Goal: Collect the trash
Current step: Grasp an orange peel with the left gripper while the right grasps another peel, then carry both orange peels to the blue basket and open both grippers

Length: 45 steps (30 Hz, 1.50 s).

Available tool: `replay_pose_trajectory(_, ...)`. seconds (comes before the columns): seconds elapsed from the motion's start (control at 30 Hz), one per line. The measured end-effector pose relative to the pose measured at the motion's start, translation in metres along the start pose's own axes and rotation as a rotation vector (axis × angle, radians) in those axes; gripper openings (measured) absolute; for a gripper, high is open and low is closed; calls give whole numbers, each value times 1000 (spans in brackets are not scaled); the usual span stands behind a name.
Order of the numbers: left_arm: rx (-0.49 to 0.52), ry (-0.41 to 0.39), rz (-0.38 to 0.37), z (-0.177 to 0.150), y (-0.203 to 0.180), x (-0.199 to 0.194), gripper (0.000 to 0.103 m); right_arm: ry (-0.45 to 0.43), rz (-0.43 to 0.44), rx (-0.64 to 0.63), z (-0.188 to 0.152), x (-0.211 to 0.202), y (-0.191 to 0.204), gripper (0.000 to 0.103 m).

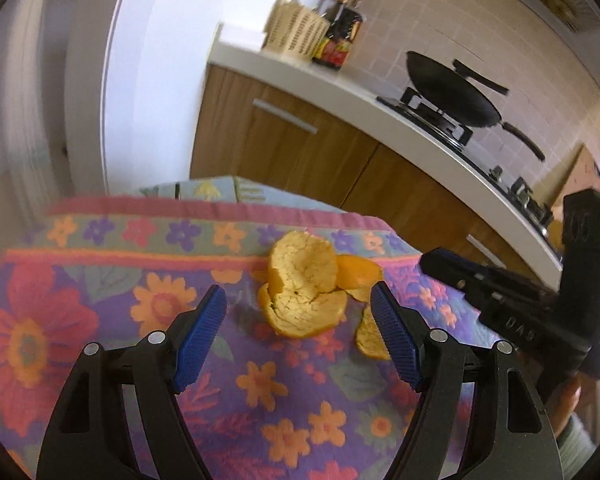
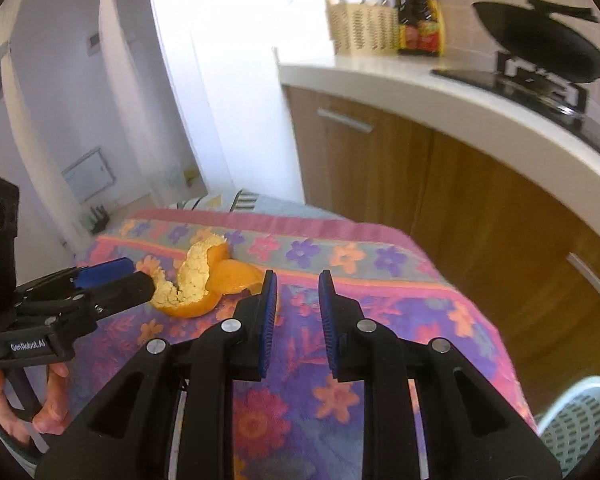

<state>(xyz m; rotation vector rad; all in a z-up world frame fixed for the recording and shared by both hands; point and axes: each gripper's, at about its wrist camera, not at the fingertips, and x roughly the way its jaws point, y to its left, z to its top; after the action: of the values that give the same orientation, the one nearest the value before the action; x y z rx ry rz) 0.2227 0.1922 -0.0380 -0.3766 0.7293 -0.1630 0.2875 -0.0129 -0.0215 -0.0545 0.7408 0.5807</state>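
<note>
Orange peel lies in curled pieces on a flowered tablecloth near the table's far edge. My left gripper is open, its blue pads on either side of the peel's near end, just above the cloth. A smaller peel piece lies by the right pad. In the right wrist view the peel sits left of my right gripper, which is open with a narrow gap and empty. The left gripper shows there at the peel's left side. The right gripper body shows at the right of the left wrist view.
A white perforated bin stands below the table's right edge. Behind the table runs a kitchen counter with wooden cabinets, a wok on a stove, a sauce bottle and a cream basket.
</note>
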Motion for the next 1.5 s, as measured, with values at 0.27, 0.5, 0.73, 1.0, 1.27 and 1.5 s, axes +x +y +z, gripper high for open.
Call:
replay_pose_trajectory(0.27,-45,83,-17,-11,13,24,46,46,40,-34,-8,22,5,19)
replay_pose_trajectory(0.5,-32,109,-11,-15,9,31,11,133,25,-60,-8,41,10,25)
replay_pose_trajectory(0.73,-20,107,7,-16,6,33,7,178,-40,-91,-8,53,16,35)
replay_pose_trajectory(1.0,-20,107,-13,-18,5,30,3,123,-16,-73,-7,42,14,2)
replay_pose_trajectory(1.27,14,107,-181,-19,-24,2,2,-13,0,28,-18,-28,-19,2)
replay_pose_trajectory(1.5,124,158,-233,-25,-91,-1,2,-60,-16,104,-60,-109,-62,2)
